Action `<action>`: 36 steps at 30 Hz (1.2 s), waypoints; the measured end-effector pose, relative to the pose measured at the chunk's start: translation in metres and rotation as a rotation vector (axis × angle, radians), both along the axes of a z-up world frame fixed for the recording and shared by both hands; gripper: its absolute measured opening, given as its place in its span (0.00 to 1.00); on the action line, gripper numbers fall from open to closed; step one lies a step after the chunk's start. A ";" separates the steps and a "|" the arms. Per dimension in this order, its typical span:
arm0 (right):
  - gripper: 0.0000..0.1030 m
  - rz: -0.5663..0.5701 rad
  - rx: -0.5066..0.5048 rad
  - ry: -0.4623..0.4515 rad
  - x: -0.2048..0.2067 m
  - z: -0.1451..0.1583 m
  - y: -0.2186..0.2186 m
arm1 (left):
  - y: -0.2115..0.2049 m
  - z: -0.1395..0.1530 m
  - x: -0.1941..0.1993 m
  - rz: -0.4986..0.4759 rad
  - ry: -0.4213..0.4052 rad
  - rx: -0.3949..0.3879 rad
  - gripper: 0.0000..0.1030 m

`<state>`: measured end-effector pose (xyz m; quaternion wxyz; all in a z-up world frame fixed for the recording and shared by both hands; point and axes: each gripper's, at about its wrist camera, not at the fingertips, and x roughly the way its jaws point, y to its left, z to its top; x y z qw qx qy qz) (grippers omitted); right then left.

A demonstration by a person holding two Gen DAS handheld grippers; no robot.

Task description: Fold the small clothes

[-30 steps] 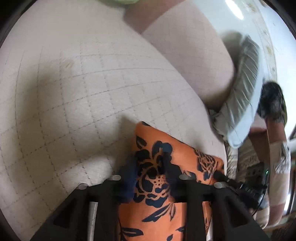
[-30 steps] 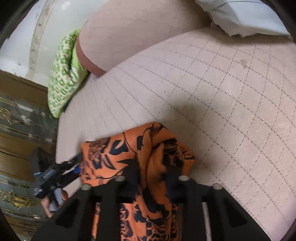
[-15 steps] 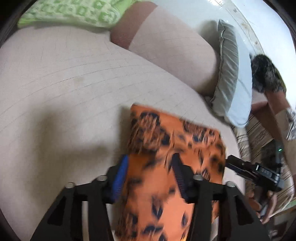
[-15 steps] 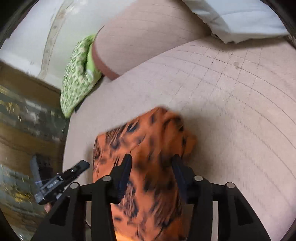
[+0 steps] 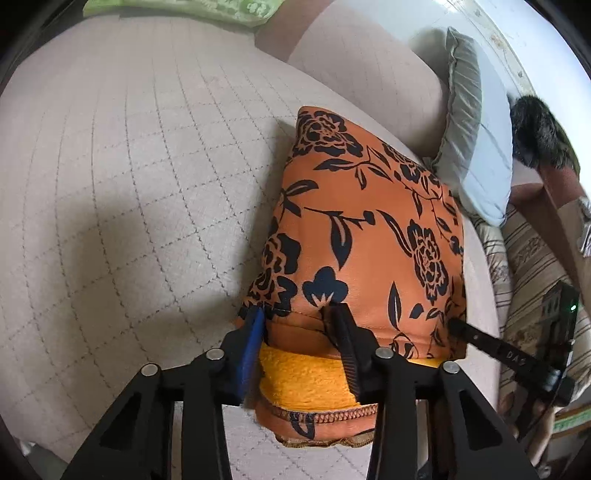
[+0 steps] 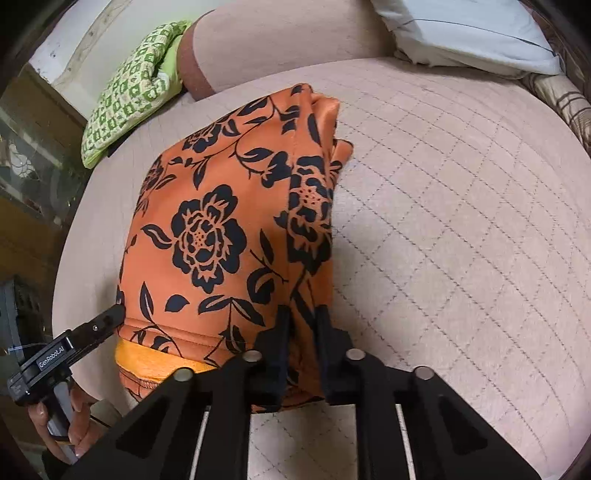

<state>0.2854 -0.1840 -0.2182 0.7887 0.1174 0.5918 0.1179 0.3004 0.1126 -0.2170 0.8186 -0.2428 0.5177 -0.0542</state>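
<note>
Left wrist view shows the left tongs spread apart at the near hem of the orange floral garment, one fingertip at each side of a fold with the yellow fleecy lining exposed between them, not clamped on the cloth. Right wrist view shows the right tongs pinched tight on the garment's thick right-hand edge, while the garment lies folded on the quilted beige mattress. Beyond the garment, a green patterned pillow sits at its far left and a pale blue-grey pillow at its far right.
</note>
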 end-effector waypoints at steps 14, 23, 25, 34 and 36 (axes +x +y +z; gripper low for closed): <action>0.04 -0.060 0.023 0.020 0.003 -0.011 -0.018 | -0.021 0.018 -0.006 -0.078 -0.032 0.153 0.04; 0.37 -0.059 0.096 -0.015 -0.013 -0.008 -0.028 | -0.004 0.014 -0.017 -0.067 -0.023 0.051 0.36; 0.56 -0.061 0.121 -0.030 -0.021 -0.005 -0.032 | 0.001 0.013 -0.020 -0.046 -0.028 0.066 0.49; 0.59 -0.103 0.078 -0.049 -0.057 0.032 -0.026 | -0.038 0.042 -0.065 -0.045 -0.015 0.292 0.50; 0.61 -0.083 0.032 -0.074 -0.074 0.054 -0.013 | -0.047 0.060 -0.086 -0.052 -0.028 0.342 0.50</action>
